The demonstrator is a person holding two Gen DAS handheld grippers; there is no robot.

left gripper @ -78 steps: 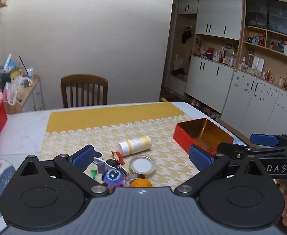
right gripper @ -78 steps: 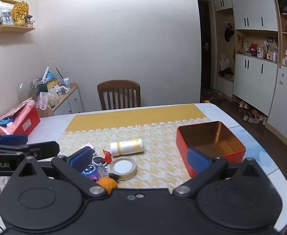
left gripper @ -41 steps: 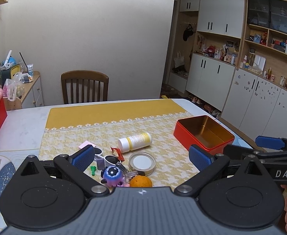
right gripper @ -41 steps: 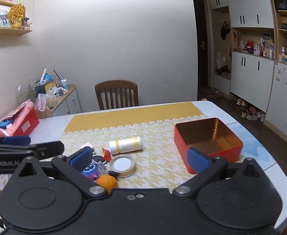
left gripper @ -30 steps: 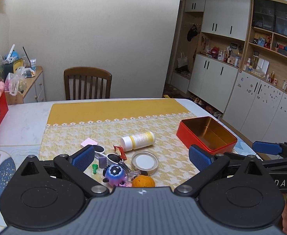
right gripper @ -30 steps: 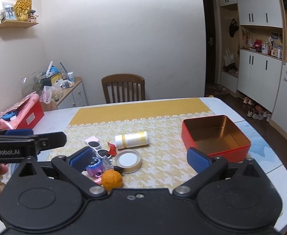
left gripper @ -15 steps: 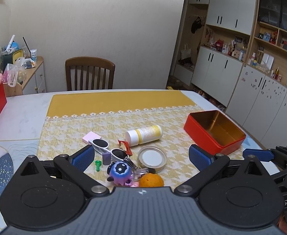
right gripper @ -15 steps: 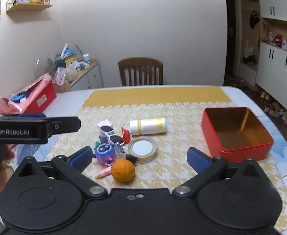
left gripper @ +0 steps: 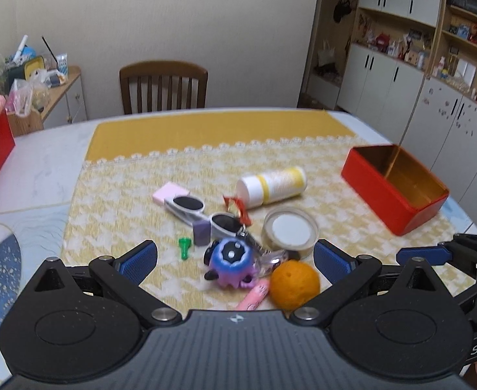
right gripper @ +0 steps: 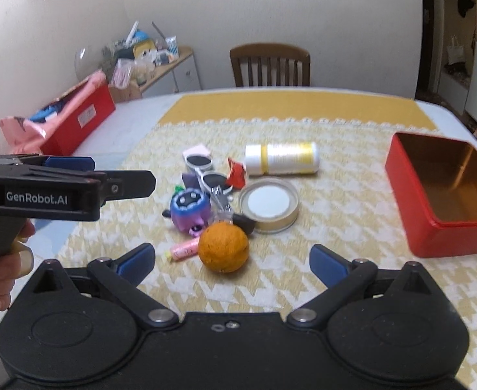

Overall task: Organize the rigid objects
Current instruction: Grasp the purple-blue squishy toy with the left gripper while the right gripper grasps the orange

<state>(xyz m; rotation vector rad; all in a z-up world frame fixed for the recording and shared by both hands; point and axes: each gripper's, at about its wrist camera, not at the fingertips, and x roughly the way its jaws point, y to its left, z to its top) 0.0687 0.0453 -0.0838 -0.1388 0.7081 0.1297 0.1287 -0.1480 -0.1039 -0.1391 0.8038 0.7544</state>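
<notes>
With both grippers, left and right, spread wide and empty, take from the near pile first the stiff bottle across its middle, then the round, slippery orange, for the right-hand tin.

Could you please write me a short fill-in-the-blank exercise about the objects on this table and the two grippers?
1. The red tin has nothing inside; it is ____.
2. The white and yellow bottle lies on its ____.
3. The jaws of the right gripper are ____, holding nothing.
4. Of the cluttered items, the one nearest the right gripper is the ____ ball.

Missing words: empty; side; open; orange
</notes>
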